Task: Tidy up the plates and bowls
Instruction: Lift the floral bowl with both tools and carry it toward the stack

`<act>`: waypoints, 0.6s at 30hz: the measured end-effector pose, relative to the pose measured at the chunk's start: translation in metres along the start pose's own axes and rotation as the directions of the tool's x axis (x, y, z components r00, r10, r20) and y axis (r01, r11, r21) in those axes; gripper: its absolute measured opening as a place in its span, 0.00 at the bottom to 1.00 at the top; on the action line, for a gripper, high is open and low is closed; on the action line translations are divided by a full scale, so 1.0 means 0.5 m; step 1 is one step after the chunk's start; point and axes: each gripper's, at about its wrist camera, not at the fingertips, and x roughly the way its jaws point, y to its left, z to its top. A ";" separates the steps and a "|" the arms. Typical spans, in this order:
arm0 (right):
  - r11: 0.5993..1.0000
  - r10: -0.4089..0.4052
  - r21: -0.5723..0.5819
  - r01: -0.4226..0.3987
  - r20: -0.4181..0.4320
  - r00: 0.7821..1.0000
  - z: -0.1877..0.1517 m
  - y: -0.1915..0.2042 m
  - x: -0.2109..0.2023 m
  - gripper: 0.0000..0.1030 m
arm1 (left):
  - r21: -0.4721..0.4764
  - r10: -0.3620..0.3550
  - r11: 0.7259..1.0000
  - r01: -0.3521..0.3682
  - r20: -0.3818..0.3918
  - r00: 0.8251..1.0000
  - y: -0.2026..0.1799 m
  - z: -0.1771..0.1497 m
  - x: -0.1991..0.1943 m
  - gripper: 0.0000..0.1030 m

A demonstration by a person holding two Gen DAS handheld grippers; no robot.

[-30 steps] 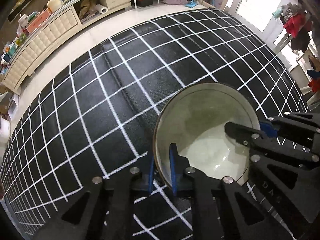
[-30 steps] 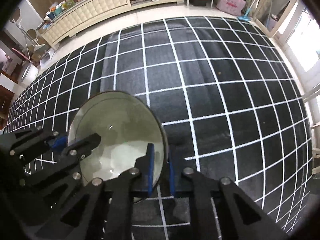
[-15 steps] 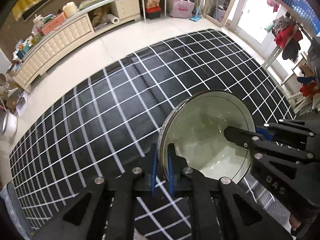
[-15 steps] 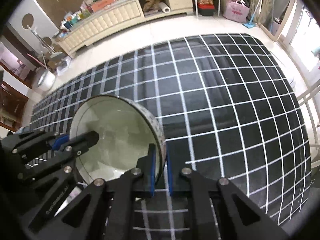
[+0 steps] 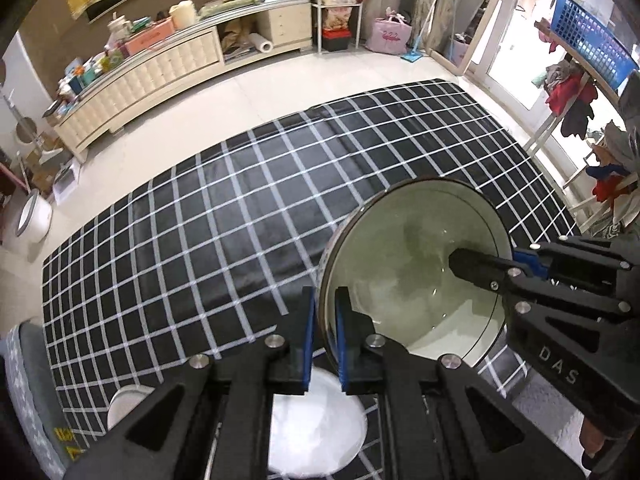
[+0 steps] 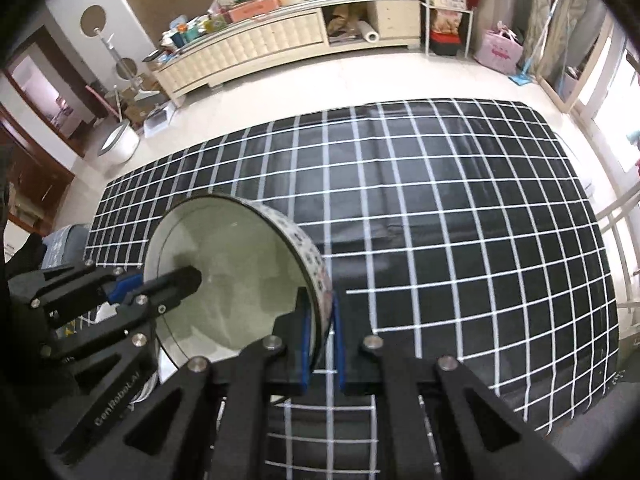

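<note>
A pale green bowl (image 5: 416, 264) with a patterned outer wall (image 6: 308, 248) hangs in the air above the black table cloth with white grid lines (image 5: 200, 220). My left gripper (image 5: 322, 328) is shut on its near rim, one pad inside and one outside. My right gripper (image 6: 320, 332) is shut on the opposite rim in the same way. Each gripper shows in the other's view: the right gripper (image 5: 516, 260) at the right, the left gripper (image 6: 124, 286) at the left. Below the left gripper a white plate (image 5: 316, 420) lies on the cloth.
A second white dish (image 5: 124, 404) sits near the cloth's front left corner, beside a grey patterned cushion (image 5: 28, 380). A cream cabinet (image 6: 248, 52) lines the far wall. A white basin (image 6: 120, 142) stands on the floor, and a clothes rack (image 5: 572, 96) stands at the right.
Both grippers have risen with the bowl held between them, so the cloth looks farther off. The white plate and the other dish have come into view below.
</note>
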 end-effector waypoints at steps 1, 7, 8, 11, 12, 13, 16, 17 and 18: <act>1.000 0.002 -0.006 -0.002 0.001 1.000 -0.007 0.012 -0.002 0.13 | -0.004 0.005 1.000 -0.005 0.001 1.000 0.006 -0.011 -0.007 0.08; 0.999 0.016 -0.047 -0.016 -0.014 1.000 -0.039 0.069 0.001 0.13 | -0.046 0.009 0.999 -0.009 0.002 1.000 0.052 -0.078 -0.046 0.08; 0.999 0.018 -0.051 -0.019 -0.017 1.000 -0.045 0.079 -0.001 0.13 | -0.054 0.011 0.998 -0.011 0.001 1.000 0.060 -0.091 -0.050 0.08; 0.997 0.025 -0.069 -0.027 -0.032 0.999 -0.067 0.105 0.008 0.13 | -0.094 0.005 0.996 -0.006 -0.013 1.000 0.082 -0.127 -0.050 0.08; 0.997 0.025 -0.073 -0.028 -0.040 0.999 -0.075 0.112 0.015 0.13 | -0.093 0.007 0.996 -0.009 -0.020 1.000 0.085 -0.138 -0.047 0.08; 0.997 0.026 -0.078 -0.030 -0.052 0.998 -0.083 0.116 0.026 0.13 | -0.094 0.010 0.996 -0.013 -0.030 1.000 0.089 -0.150 -0.041 0.08; 0.996 0.030 -0.079 -0.037 -0.084 0.996 -0.101 0.123 0.054 0.13 | -0.111 0.008 0.994 -0.014 -0.059 0.998 0.101 -0.178 -0.020 0.08; 0.996 0.032 -0.077 -0.039 -0.090 0.995 -0.103 0.126 0.060 0.13 | -0.116 0.007 0.993 -0.014 -0.065 0.998 0.104 -0.185 -0.015 0.08; 0.996 0.035 -0.075 -0.042 -0.099 0.994 -0.107 0.128 0.069 0.13 | -0.120 0.006 0.993 -0.015 -0.071 0.997 0.105 -0.192 -0.009 0.08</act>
